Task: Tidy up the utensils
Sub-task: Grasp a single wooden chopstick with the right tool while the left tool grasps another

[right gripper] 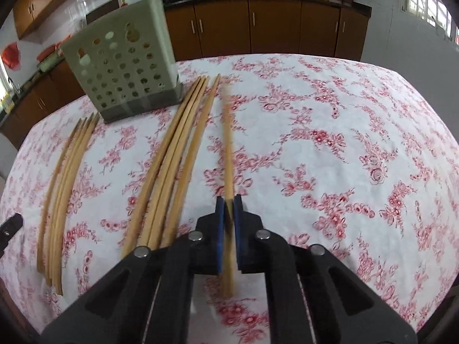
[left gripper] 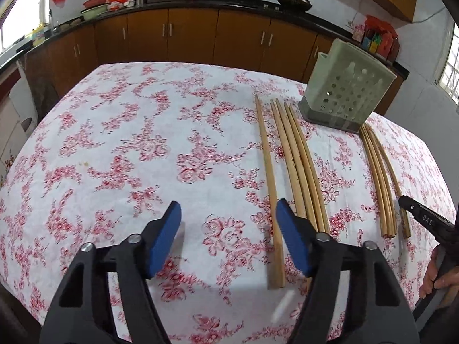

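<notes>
Wooden chopsticks lie on a floral tablecloth (left gripper: 114, 143). In the left wrist view a single chopstick (left gripper: 268, 172) lies left of a bundle of three (left gripper: 298, 166), and another bundle (left gripper: 378, 177) lies further right. A pale green perforated utensil holder (left gripper: 347, 89) stands behind them. My left gripper (left gripper: 228, 215) is open and empty over the cloth, its right pad beside the single chopstick. My right gripper (right gripper: 229, 203) is shut on a blurred single chopstick (right gripper: 228, 143) that points away. The holder (right gripper: 120, 63) and two bundles (right gripper: 178, 157) (right gripper: 63, 189) lie to its left.
Brown kitchen cabinets (left gripper: 186, 34) with a dark counter run behind the table, carrying bowls and pans (left gripper: 292, 0). The right gripper's black body and the person's hand (left gripper: 439, 275) show at the right edge of the left wrist view. The table edge (right gripper: 287, 54) lies beyond the holder.
</notes>
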### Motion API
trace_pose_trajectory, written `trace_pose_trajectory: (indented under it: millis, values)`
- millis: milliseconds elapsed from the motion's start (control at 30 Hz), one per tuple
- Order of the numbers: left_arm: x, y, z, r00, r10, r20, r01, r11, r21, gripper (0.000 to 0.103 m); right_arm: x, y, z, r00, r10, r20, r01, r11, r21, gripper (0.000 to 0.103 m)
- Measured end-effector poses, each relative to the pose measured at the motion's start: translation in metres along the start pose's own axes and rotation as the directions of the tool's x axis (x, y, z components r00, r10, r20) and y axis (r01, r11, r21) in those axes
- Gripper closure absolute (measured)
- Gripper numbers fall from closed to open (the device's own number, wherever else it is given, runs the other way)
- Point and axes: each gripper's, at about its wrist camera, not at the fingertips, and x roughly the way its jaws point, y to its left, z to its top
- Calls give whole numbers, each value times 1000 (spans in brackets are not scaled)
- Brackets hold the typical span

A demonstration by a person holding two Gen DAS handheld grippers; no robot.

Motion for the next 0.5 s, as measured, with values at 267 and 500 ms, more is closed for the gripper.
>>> trace_pose_trajectory:
  millis: [267, 500]
  values:
    - [20, -17, 8, 997, -43, -59, 47, 997, 58, 57, -1, -25, 3, 999, -32, 10, 32, 997, 69, 95]
    - [36, -33, 13, 996, -9, -86, 20, 991, 129, 75, 2, -19, 3, 1000, -20, 9, 19, 999, 37, 95]
